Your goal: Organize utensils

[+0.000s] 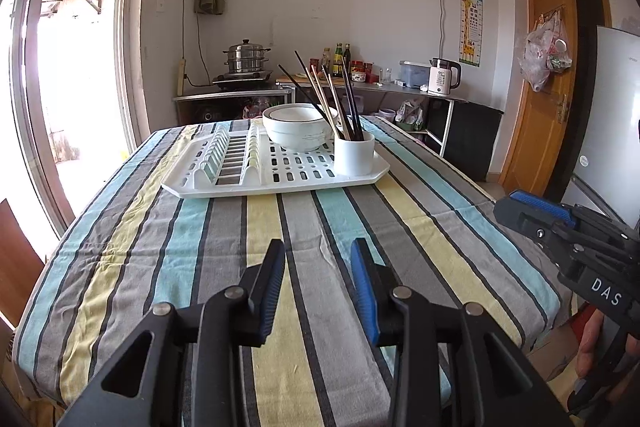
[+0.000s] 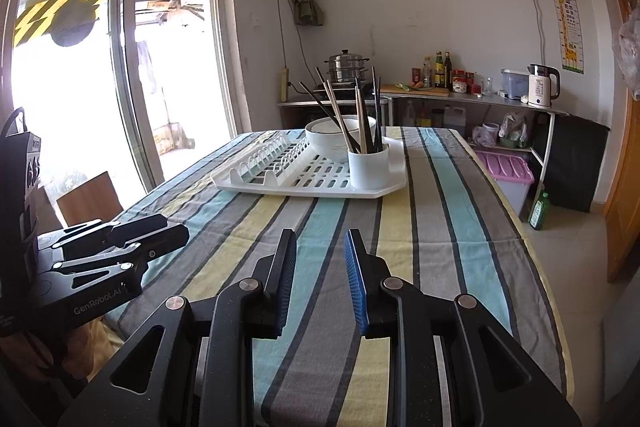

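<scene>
Left wrist view, chopsticks [image 1: 332, 99] standing in white cup [image 1: 354, 157], fanned up-left.

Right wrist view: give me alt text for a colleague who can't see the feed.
A white dish rack on a striped tablecloth holds a white bowl and a white cup of dark and pale chopsticks. The right gripper, open and empty, points toward it from the near end. The left gripper is at the left edge.
</scene>
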Available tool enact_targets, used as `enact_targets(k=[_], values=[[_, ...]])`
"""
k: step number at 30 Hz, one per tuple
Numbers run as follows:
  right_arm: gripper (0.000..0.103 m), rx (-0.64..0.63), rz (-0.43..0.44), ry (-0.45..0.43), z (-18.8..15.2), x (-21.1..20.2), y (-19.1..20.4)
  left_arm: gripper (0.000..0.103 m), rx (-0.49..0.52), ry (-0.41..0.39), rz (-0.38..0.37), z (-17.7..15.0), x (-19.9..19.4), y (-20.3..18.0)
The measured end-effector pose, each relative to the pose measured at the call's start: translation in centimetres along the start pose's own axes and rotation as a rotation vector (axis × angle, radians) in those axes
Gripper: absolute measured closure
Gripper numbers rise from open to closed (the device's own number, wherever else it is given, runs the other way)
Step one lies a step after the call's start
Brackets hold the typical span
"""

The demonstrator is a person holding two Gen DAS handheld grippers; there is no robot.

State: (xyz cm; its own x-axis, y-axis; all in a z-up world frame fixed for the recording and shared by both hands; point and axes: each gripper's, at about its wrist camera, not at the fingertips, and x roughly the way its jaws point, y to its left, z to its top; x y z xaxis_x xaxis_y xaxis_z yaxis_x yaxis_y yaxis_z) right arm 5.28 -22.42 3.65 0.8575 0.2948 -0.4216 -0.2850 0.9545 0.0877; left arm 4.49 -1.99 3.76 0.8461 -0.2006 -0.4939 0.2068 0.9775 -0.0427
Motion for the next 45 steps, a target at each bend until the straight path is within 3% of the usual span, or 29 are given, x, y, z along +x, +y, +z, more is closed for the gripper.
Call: enact_targets(k=[8, 23, 45], values=[[0.077, -0.021, -0.027, -0.002, -1.7, -0.8, 0.5, 0.067, -0.003, -0.021, 0.019, -1.9, -1.1, -0.2], [0.077, -0.032, -0.053, 0.000, -2.1, -0.7, 0.7, 0.067, -0.008, -0.034, 0.061, -2.1, -1.0, -0.1], [0.077, -0.043, -0.052, 0.006, -2.0, -0.9, 1.0, 0.067, -0.011, -0.031, 0.061, -2.1, -1.2, -0.3]])
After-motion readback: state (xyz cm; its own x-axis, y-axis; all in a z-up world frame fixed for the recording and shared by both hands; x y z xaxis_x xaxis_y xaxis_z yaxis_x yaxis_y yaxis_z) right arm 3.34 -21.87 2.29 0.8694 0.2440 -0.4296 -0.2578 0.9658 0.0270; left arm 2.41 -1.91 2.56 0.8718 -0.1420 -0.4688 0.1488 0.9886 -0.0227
